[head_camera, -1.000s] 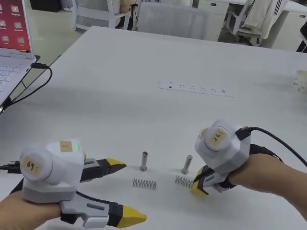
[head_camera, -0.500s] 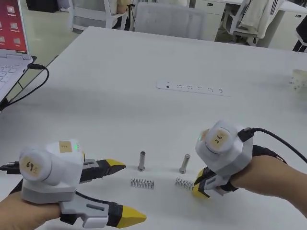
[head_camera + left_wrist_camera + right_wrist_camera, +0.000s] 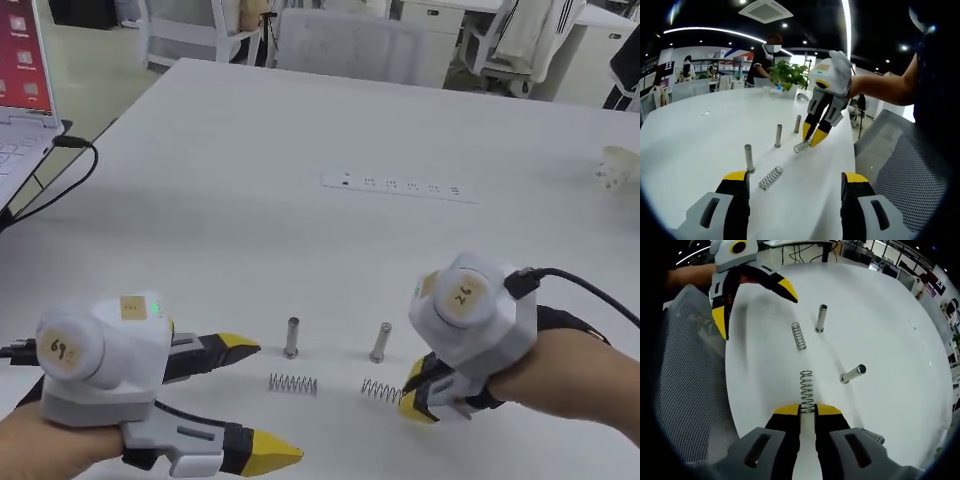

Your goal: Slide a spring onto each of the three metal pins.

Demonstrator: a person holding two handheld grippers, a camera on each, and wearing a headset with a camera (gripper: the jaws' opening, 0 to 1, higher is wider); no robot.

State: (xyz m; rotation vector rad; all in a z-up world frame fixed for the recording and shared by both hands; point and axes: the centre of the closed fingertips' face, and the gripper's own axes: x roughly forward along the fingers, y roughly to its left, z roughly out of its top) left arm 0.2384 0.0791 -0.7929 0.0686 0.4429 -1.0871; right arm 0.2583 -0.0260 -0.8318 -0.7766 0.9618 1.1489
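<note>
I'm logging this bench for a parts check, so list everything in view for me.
table: one, white, under everything
bare pins: two, silver, upright mid-table
third pin: one, silver, apparently sleeved by a spring, at the row's end
loose spring: one, silver, lying in front of one bare pin
held spring: one, silver, one end pinched
power strip: one, white, farther back on the table
laptop: one, silver with red screen, left edge
cable: one, black, beside laptop
chairs: several, grey, beyond the table
left claw: one, black with yellow tips, open
right claw: one, same colours, shut on held spring
</note>
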